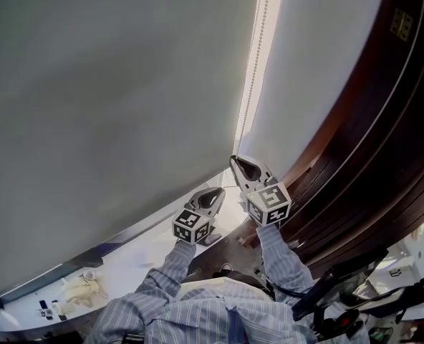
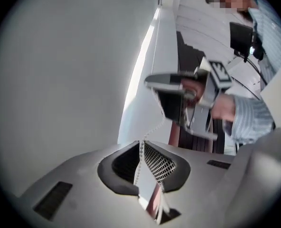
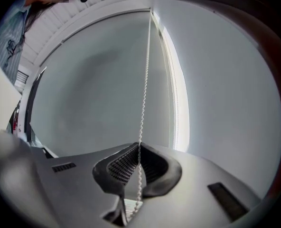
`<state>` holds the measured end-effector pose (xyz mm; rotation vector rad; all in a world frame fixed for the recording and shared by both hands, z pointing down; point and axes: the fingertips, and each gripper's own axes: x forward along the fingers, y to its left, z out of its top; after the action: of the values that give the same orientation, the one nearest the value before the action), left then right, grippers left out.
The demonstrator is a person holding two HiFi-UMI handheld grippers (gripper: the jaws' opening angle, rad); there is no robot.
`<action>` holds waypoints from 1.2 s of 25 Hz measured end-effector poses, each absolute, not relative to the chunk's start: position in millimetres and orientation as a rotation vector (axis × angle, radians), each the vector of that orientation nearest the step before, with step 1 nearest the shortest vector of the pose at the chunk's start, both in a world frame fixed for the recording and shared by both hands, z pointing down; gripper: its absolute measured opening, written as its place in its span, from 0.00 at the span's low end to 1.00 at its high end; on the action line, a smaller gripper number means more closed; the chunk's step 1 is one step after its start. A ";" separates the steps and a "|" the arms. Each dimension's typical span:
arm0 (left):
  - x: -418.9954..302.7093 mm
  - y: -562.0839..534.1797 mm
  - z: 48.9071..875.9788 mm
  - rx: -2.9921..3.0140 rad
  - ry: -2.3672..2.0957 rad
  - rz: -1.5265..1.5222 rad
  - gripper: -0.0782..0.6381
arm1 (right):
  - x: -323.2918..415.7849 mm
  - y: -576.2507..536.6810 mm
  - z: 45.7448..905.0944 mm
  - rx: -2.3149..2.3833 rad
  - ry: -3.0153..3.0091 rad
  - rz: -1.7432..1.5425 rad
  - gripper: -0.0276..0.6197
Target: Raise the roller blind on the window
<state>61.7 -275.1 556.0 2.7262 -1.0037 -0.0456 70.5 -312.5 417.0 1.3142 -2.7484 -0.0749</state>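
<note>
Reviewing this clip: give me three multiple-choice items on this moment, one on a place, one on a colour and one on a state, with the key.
1. Which gripper holds the bead chain further up?
A. left gripper
B. right gripper
C. both at the same spot

2. What colour is the roller blind?
A. grey
B. red
C. green

3. How do the left gripper's fingers stand?
A. wide apart
B. shut on nothing
C. shut on the bead chain

Key:
1 B: in the left gripper view the chain runs up from its fingers to the right gripper.
2 A: the blind is plain grey in every view.
3 C: the chain is pinched between the closed fingers.
</note>
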 end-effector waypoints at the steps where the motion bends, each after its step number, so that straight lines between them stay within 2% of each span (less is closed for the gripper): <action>1: 54.6 -275.0 527.8 2.752 -1.038 -0.128 0.12 | 72.7 -313.0 416.8 1.325 -2.730 -0.096 0.06; 6: 52.3 -274.8 372.7 2.936 -0.899 -0.383 0.23 | 78.0 -310.7 422.2 1.342 -2.732 -0.135 0.06; 9: 64.5 -273.0 307.4 3.053 -0.754 -0.305 0.28 | 76.6 -312.0 422.7 1.364 -2.736 -0.104 0.06; 13: 63.9 -282.7 253.3 3.150 -0.790 -0.272 0.28 | 78.1 -315.3 423.8 1.391 -2.731 -0.057 0.06; 20: 86.1 -308.9 206.3 3.148 -0.782 -0.436 0.28 | 71.2 -313.7 424.0 1.380 -2.749 -0.041 0.06; 21: 87.2 -310.7 202.6 3.138 -0.790 -0.465 0.26 | 70.7 -313.5 424.0 1.381 -2.752 -0.039 0.06; 23: 86.5 -316.7 200.2 3.110 -0.822 -0.493 0.13 | 70.1 -312.6 423.6 1.382 -2.758 -0.036 0.06; 30: 87.4 -326.9 203.1 3.109 -0.859 -0.561 0.12 | 68.8 -309.0 423.0 1.377 -2.757 -0.055 0.06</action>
<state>87.4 -326.9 203.1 3.1091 -0.8592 -0.5609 68.8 -309.0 423.0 1.3771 -2.7570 -0.0551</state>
